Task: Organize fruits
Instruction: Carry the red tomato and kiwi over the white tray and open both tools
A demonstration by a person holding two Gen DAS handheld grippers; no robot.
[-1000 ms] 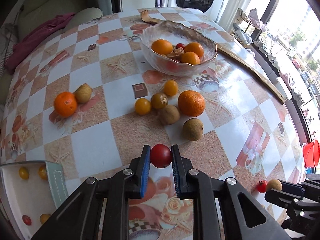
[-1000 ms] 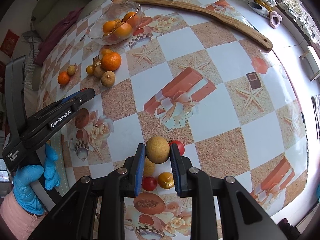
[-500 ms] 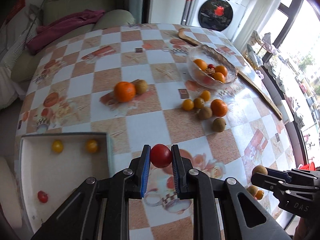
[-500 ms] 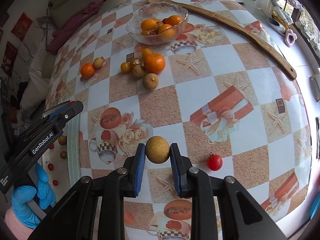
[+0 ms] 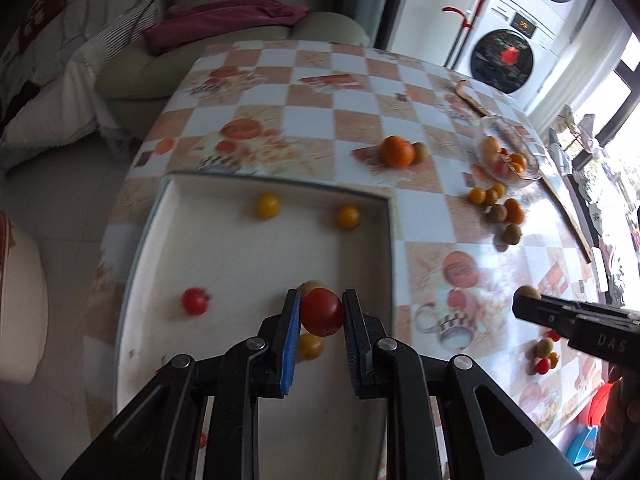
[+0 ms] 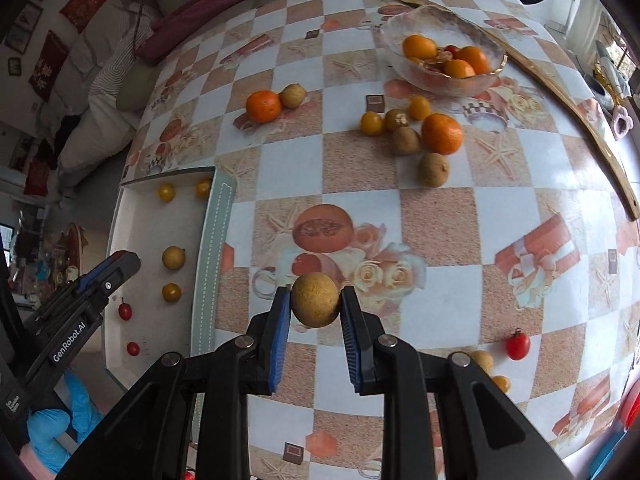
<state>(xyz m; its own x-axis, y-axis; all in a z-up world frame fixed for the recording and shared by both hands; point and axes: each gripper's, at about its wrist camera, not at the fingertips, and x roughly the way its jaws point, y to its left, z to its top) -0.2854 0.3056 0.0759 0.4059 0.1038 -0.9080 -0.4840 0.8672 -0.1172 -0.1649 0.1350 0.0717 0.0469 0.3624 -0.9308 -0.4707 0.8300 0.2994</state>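
**Both jaws loaded, tray only partly filled**

Jaws on the left gripper (image 5: 322,314) are pinched narrow around a red tomato (image 5: 321,311), held above the white tray (image 5: 390,240) near its right wall. Inside the tray, going left to right, lie a small red tomato (image 5: 195,300), a yellow tomato (image 5: 267,205) close to the far wall, another yellow one (image 5: 347,217) in the far right corner, and two more pieces partly hidden behind the held tomato (one tan, one yellow, as far as the blur allows). The right wrist view also shows a second red tomato (image 6: 133,348) at the tray's near end.

Right of the tray, the right gripper (image 6: 315,307) has its jaws closed narrow on a round tan fruit (image 6: 315,299), hanging over the tablecloth (image 6: 440,220) just beside the tray's pale green rim.

Much is left, by my reading. Beyond the tray sit an orange (image 6: 263,106) touching a tan fruit (image 6: 293,95); further right a cluster of two yellow tomatoes, three brownish fruits and a second orange (image 6: 441,133); then a glass bowl (image 6: 404,26) holding oranges and something red. Well right of the tray, near the table's front edge, a red tomato (image 6: 518,345) and two small yellowish pieces wait too. I would call it under half done, with two drops pending.
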